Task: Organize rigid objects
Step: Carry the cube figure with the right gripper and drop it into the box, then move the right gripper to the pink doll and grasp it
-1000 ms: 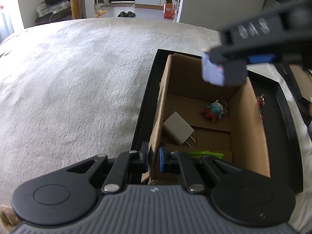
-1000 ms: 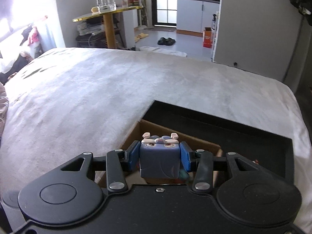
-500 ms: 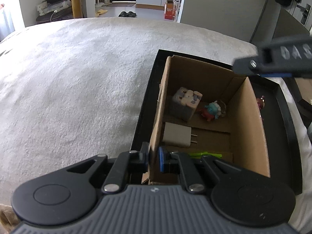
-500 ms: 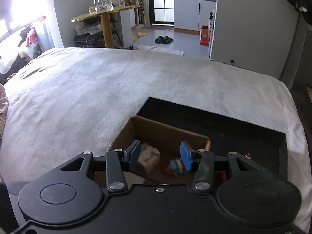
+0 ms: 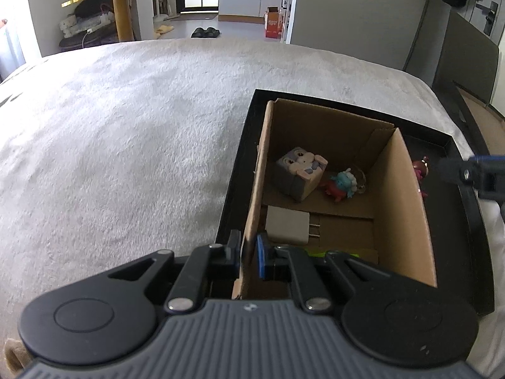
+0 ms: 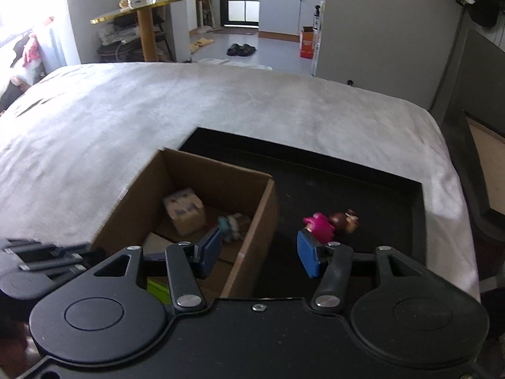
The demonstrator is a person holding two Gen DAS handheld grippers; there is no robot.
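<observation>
The blue cube figure, pinched in the right claw a second ago, now lies tilted on the floor of the cardboard box, touching the teal-and-red figure. The right claw is empty, its jaws opening, and it has shifted from above the box toward the black tray, with the box's right wall below the gap. The left claw stays pressed together on the box's left wall. A white charger and a green item lie nearer in the box. A pink figure lies on the tray's open floor, just beyond the right fingertip. The tray sits on a grey bed with wide free surface to the left.
</observation>
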